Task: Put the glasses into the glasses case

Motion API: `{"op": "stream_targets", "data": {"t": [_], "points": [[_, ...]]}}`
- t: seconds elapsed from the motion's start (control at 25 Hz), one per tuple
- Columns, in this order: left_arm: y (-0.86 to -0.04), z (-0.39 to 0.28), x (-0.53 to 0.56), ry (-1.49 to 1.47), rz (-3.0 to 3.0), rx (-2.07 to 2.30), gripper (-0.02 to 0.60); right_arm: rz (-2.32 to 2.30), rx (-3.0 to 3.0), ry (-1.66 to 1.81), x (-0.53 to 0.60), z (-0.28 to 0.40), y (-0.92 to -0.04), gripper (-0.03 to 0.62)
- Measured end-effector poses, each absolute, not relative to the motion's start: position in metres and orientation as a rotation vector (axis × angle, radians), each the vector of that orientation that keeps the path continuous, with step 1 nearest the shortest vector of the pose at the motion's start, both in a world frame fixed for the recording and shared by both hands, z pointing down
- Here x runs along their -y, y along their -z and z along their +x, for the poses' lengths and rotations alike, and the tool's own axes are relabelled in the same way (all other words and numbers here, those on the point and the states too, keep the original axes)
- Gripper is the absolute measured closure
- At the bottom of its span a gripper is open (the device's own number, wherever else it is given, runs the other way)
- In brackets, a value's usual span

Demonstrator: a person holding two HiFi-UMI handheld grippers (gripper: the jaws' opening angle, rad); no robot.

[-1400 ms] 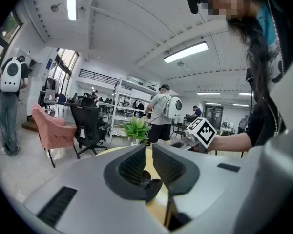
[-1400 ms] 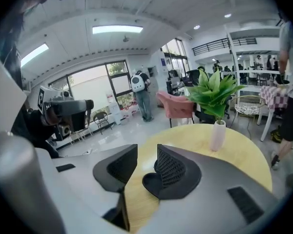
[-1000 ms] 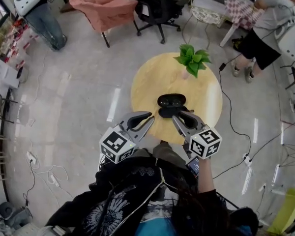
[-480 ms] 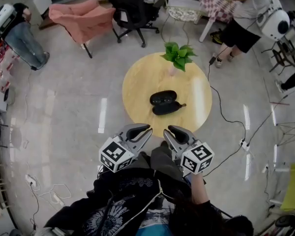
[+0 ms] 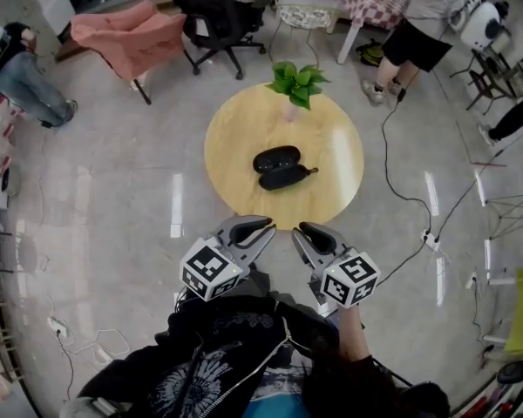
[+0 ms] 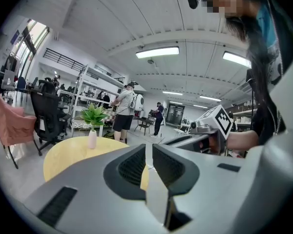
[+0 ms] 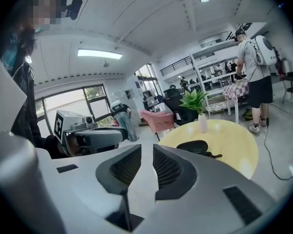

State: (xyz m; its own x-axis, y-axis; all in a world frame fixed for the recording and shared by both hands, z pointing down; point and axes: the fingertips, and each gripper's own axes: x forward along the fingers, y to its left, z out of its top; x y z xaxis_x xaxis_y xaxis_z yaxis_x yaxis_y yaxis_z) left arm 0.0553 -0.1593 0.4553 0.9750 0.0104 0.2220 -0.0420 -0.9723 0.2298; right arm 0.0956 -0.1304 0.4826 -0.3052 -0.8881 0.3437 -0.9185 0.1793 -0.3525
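While we hold left hand-held gripper (image 5: 263, 228) and right hand-held gripper (image 5: 302, 232) clenched empty, glasses (image 5: 288, 178) lie crosswise beside the case (image 5: 275, 158), temple pointing right.

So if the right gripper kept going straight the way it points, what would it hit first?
Probably the near rim of the round table; the right gripper aims just left of it, so it might slip past toward the pink chair. Depth is unclear.

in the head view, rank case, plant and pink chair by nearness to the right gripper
1. case, on the table ahead of the right gripper
2. plant, at the table's far edge
3. pink chair, past the table, far left
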Motion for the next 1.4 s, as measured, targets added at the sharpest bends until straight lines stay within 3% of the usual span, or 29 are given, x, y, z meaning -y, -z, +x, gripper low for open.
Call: {"op": "stream_targets", "data": {"t": [0.52, 1.4], "points": [[-0.433, 0.078, 0.051, -0.292, 2.93, 0.084, 0.545, 1.784, 2.494, -0.755, 0.026, 0.114, -0.46, 0.516], [-0.437, 0.045, -0.128, -0.333, 2.966, 0.147, 0.545, 1.701, 2.559, -0.717, -0.134, 0.078, -0.467, 0.522]]}}
